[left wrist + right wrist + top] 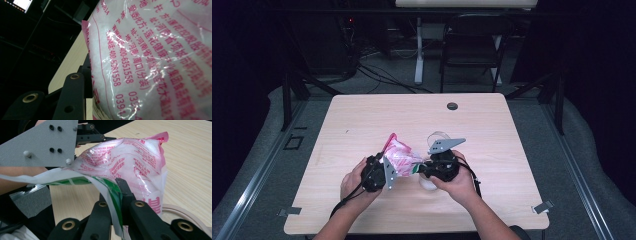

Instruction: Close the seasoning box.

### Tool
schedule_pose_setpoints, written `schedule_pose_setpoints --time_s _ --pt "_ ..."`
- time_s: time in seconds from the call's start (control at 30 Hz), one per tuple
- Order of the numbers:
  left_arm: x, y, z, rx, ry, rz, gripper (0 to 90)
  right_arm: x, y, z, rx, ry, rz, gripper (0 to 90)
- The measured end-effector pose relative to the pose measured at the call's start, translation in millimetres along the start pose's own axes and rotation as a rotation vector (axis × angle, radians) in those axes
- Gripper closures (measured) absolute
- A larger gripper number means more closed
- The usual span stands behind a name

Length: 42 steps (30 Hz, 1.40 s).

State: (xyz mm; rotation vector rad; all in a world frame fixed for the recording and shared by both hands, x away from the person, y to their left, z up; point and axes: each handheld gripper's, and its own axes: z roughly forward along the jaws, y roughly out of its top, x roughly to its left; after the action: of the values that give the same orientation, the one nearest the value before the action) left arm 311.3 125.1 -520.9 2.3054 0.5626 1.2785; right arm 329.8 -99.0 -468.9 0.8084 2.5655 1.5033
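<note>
Both forearms enter from the near table edge, hands angled inward. The left gripper (379,172) clamps the pink-printed plastic bag (399,156), lifted above the table (362,120). The right gripper (432,167) pinches shut on the bag's green-and-white strip (110,187).

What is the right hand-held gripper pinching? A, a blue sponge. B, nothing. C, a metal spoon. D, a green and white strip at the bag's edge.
D: in the right gripper view the right hand-held gripper is clamped on the green and white plastic strip of the pink-printed clear plastic bag.
</note>
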Motion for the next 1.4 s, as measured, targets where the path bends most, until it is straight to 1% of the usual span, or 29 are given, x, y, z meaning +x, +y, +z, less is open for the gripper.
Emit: schedule_pose_setpoints --time_s 0.03,0.13,0.17,0.23,0.27,0.3,0.37,0.43,0.47,0.5,0.53,0.57,0.6,0.63,0.67,0.7,0.73,0.8,0.87,0.9,0.93,1.03,1.07,1.13,1.17,1.2,1.23,1.27,1.4 --pt "0.7 1.4 1.1 -0.005 0.013 0.006 61.3 -1.5 0.2 -0.9 -0.002 -0.002 0.007 90.0" --pt "1.7 4.9 4.4 -0.012 0.020 0.013 61.3 -6.2 0.6 -2.4 -0.016 0.004 0.036 90.0" --pt "2.5 6.2 4.8 -0.002 0.028 0.036 61.4 -7.8 0.6 -2.9 -0.014 0.004 0.038 90.0" --pt "2.5 7.9 7.5 -0.005 0.037 0.042 61.4 -10.6 0.0 -3.1 -0.018 0.000 0.050 90.0" --pt "3.1 8.8 8.1 0.006 0.036 0.054 61.4 -12.0 -0.2 -3.4 -0.015 0.000 0.060 90.0" --pt "2.0 9.2 9.6 -0.002 0.038 0.046 61.4 -12.8 -0.7 -3.2 -0.019 -0.003 0.071 90.0" --pt "1.7 9.8 10.4 -0.003 0.044 0.058 61.4 -14.6 -1.8 -3.7 -0.016 -0.006 0.079 90.0" --pt "0.4 10.0 11.3 -0.009 0.054 0.070 61.5 -15.5 -2.8 -3.9 -0.014 -0.005 0.074 90.0" --pt "0.6 9.8 10.3 0.006 0.057 0.092 61.5 -15.0 -3.4 -3.4 -0.019 -0.008 0.078 90.0" --pt "0.6 9.8 10.3 0.006 0.057 0.092 61.5 -14.8 -3.9 -3.4 -0.010 -0.011 0.075 90.0" --pt "-1.3 8.2 11.1 -0.011 0.068 0.074 61.5 -14.5 -4.1 -3.0 -0.009 -0.012 0.072 90.0" --pt "-1.3 8.2 11.1 -0.011 0.068 0.074 61.5 -14.0 -4.7 -2.3 -0.011 -0.014 0.068 90.0" --pt "-1.0 7.4 9.9 0.007 0.066 0.086 61.5 -13.2 -5.0 -1.8 -0.007 -0.017 0.065 90.0" --pt "-3.5 6.1 11.2 -0.008 0.068 0.069 61.5 -12.8 -5.3 -1.3 -0.006 -0.020 0.062 90.0" --pt "-3.4 5.8 10.4 0.004 0.068 0.087 61.5 -12.7 -5.5 -1.1 -0.002 -0.023 0.058 90.0" --pt "-3.4 5.8 10.4 0.004 0.068 0.087 61.5 -12.7 -5.5 -1.1 -0.002 -0.023 0.058 90.0" --pt "-5.6 4.3 11.3 -0.009 0.064 0.071 61.5 -12.1 -6.6 -0.8 0.005 -0.022 0.058 90.0" --pt "-6.0 3.7 10.9 -0.004 0.064 0.080 61.5 -12.2 -7.2 -0.4 0.003 -0.020 0.054 90.0" --pt "-7.4 2.9 11.5 -0.010 0.063 0.077 61.5 -11.1 -8.0 0.1 0.008 -0.024 0.050 90.0" --pt "-7.1 2.5 10.2 0.003 0.063 0.096 61.5 -10.8 -8.7 0.6 0.008 -0.026 0.043 90.0" --pt "-8.5 2.1 10.8 -0.011 0.067 0.085 61.5 -10.2 -9.2 0.8 0.007 -0.027 0.044 90.0" --pt "-9.3 2.0 10.2 -0.012 0.076 0.086 61.5 -9.9 -10.5 0.8 0.005 -0.025 0.044 90.0" --pt "-9.3 2.2 9.8 -0.014 0.087 0.098 61.5 -10.2 -10.4 0.6 0.010 -0.023 0.039 90.0" --pt "-9.4 2.3 9.7 -0.014 0.089 0.102 61.5 -10.0 -10.6 0.7 0.008 -0.025 0.040 90.0" --pt "-8.6 2.6 8.1 0.004 0.092 0.122 61.5 -9.9 -10.8 0.7 0.008 -0.025 0.039 90.0" --pt "-8.9 2.7 8.0 0.004 0.096 0.125 61.5 -9.6 -11.0 0.7 0.008 -0.026 0.038 90.0" --pt "-10.2 2.5 8.9 -0.010 0.098 0.110 61.6 -9.4 -11.2 0.8 0.007 -0.027 0.040 89.9" --pt "-8.9 3.2 7.5 0.005 0.101 0.136 61.5 -9.5 -11.3 0.8 0.008 -0.025 0.039 89.9" --pt "-8.3 5.3 5.8 0.016 0.117 0.155 61.6 -10.1 -11.9 -0.1 0.007 -0.027 0.038 89.7"
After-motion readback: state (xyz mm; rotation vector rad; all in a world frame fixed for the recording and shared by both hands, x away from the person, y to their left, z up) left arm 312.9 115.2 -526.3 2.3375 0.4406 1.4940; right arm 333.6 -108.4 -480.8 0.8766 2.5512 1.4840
